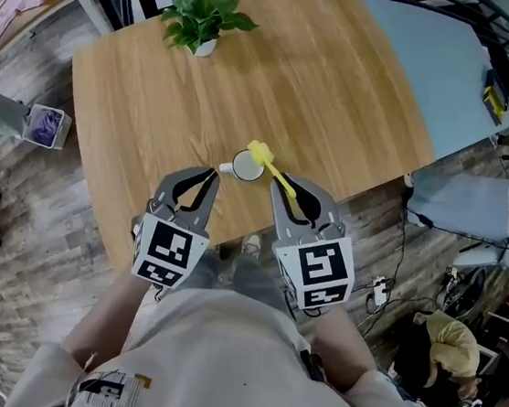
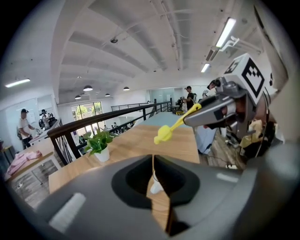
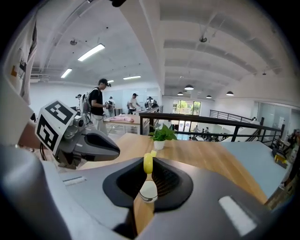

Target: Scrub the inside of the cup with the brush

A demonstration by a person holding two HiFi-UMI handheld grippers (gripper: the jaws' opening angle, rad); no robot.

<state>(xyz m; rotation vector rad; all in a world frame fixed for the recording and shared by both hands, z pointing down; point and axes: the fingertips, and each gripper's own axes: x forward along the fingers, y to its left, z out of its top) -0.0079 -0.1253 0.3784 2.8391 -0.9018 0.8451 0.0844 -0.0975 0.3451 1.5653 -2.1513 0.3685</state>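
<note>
Two grippers sit low at the table's near edge. The left gripper has its jaws nearly together, tips just beside the handle of the cup; can't tell if they touch it. The right gripper is clamped on the yellow brush, whose head overlaps the cup rim. The cup stands upright near the front edge. A potted plant is at the far edge.

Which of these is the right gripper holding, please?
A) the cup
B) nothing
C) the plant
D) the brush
D: the right gripper is shut on the handle of the brush, while the cup stands on the table.
</note>
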